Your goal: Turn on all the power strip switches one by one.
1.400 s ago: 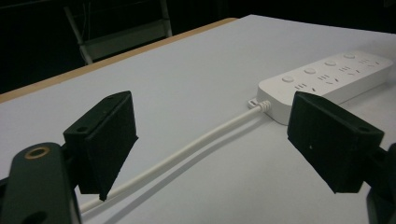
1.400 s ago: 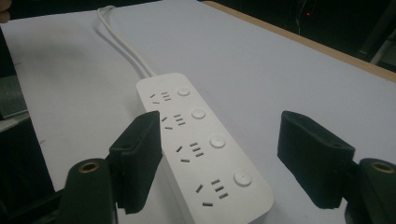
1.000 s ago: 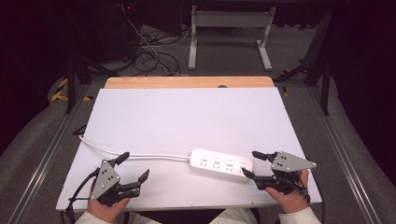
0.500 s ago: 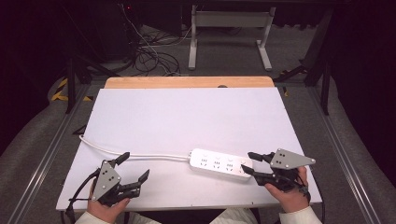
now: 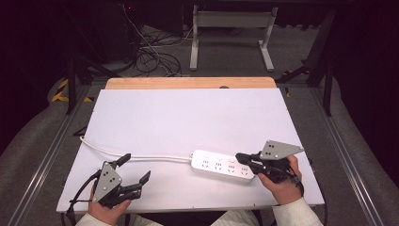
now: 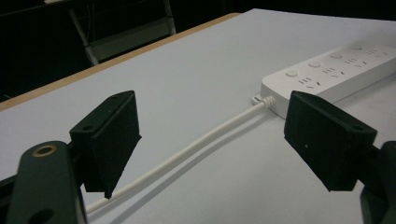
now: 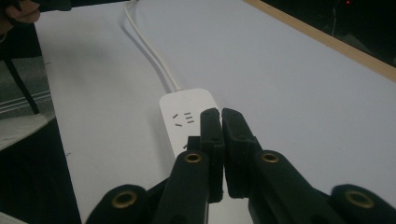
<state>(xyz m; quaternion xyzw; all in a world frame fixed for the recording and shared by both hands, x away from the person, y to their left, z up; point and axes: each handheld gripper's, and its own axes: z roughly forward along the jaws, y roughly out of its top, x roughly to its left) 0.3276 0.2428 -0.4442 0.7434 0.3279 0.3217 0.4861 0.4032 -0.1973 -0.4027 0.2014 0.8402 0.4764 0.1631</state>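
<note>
The power strip point(image 5: 221, 165) lies flat near the front of the white counter point(image 5: 188, 117), its cord point(image 5: 136, 157) trailing left. The right gripper point(image 5: 241, 157) hovers over the strip's right end, jaws together, apparently to press a switch; the left gripper point(image 5: 136, 168) waits, jaws apart. No containers here

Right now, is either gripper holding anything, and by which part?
Nothing is held. The left gripper is open above the white cord; the right gripper is shut and empty over the power strip.
</note>
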